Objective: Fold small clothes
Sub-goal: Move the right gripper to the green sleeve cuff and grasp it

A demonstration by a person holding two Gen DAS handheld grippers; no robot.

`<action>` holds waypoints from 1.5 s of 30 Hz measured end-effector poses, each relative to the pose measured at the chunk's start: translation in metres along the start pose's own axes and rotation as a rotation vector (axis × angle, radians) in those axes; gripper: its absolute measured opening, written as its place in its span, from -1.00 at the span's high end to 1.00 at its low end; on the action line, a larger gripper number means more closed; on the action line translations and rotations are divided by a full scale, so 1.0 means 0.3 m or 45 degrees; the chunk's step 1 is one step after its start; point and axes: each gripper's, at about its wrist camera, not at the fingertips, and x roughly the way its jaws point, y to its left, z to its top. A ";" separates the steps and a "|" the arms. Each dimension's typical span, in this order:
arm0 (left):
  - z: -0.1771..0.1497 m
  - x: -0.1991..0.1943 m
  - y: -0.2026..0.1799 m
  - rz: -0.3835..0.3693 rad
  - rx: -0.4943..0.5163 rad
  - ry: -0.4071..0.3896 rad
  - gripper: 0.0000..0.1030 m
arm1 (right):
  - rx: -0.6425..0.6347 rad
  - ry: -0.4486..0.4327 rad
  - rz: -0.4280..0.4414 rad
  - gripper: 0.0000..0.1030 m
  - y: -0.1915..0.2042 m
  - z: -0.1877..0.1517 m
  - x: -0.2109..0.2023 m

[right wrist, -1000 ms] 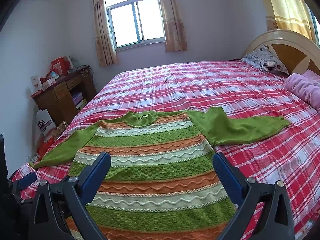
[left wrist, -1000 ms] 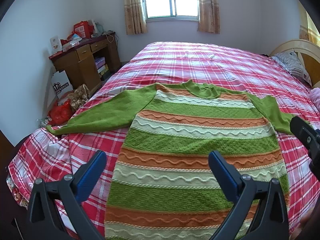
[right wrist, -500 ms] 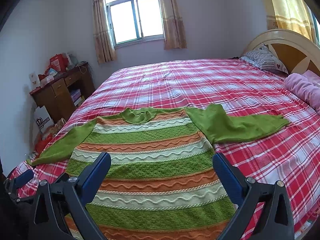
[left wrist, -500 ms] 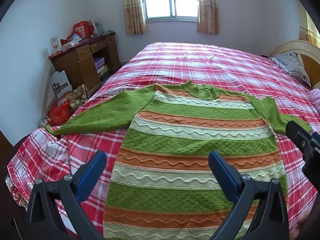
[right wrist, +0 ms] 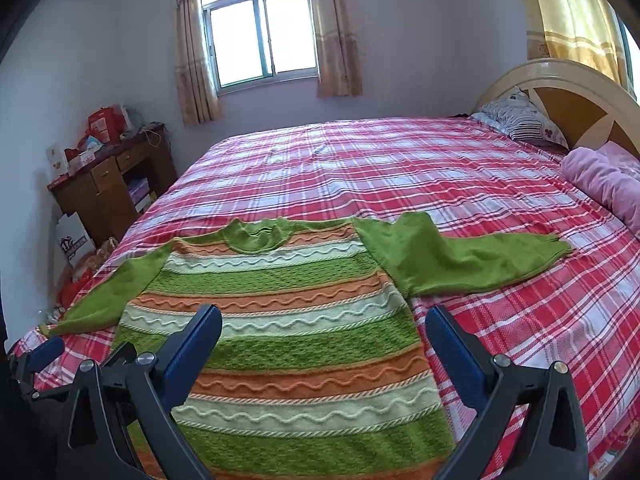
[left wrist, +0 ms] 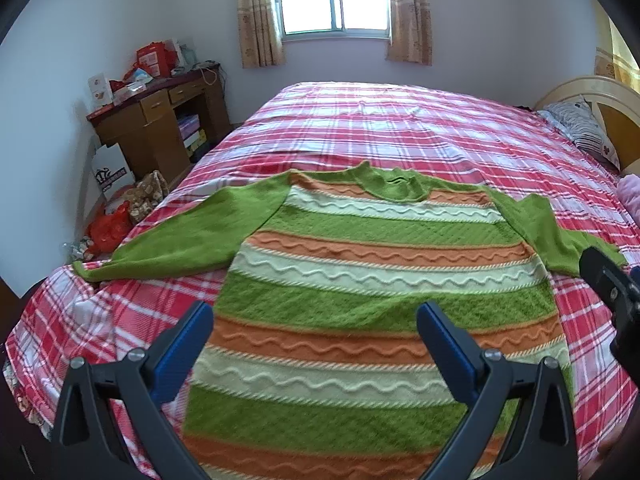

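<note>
So right at the bottom of each view you've got the hand-held grippers: the left hand-held gripper [left wrist: 314, 334] and the right hand-held gripper [right wrist: 322, 334], both spread wide with nothing between the blue fingers [left wrist: 188, 346], both hanging above the near end of the sweater without touching it. The right one also pokes into the left wrist view at the sweater's right edge, and the left one shows up low on the sweater's left in the right wrist view.

The sweater [left wrist: 372, 284] itself is a knit thing with green, orange and cream wavy stripes, laid out flat on the bed [right wrist: 400, 168], hem toward the cameras and collar [right wrist: 256, 234] away from them. Both plain green sleeves are spread out sideways from the body; the left sleeve [left wrist: 180, 240] runs out to the bed's edge, the right sleeve [right wrist: 472, 260] lies across the red plaid cover.

Past the sweater on its right, a rolled pink blanket [right wrist: 604, 184] and a patterned pillow [right wrist: 520, 118] sit by the headboard [right wrist: 560, 88]. Off to the sweater's left, beyond the bed, there's a wooden desk [left wrist: 152, 124] piled with red boxes. Furthest back behind the collar: a curtained window [right wrist: 262, 38].
</note>
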 end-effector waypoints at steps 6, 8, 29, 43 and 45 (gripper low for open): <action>0.038 0.074 -0.060 -0.054 0.004 0.026 -1.00 | 0.022 0.017 -0.068 -0.98 -0.072 0.027 0.072; 0.046 0.097 -0.084 -0.063 0.022 0.026 -1.00 | 0.029 0.021 -0.093 -0.98 -0.103 0.037 0.101; 0.070 0.256 -0.347 -0.130 0.128 0.072 -1.00 | 0.198 0.083 -0.469 -0.97 -0.665 0.108 0.348; 0.032 0.354 -0.360 -0.051 0.116 0.117 -1.00 | 0.505 0.224 -0.632 -0.97 -1.171 0.107 0.537; 0.027 0.359 -0.358 -0.052 0.110 0.131 -1.00 | 0.551 0.220 -0.640 -0.97 -1.221 0.110 0.550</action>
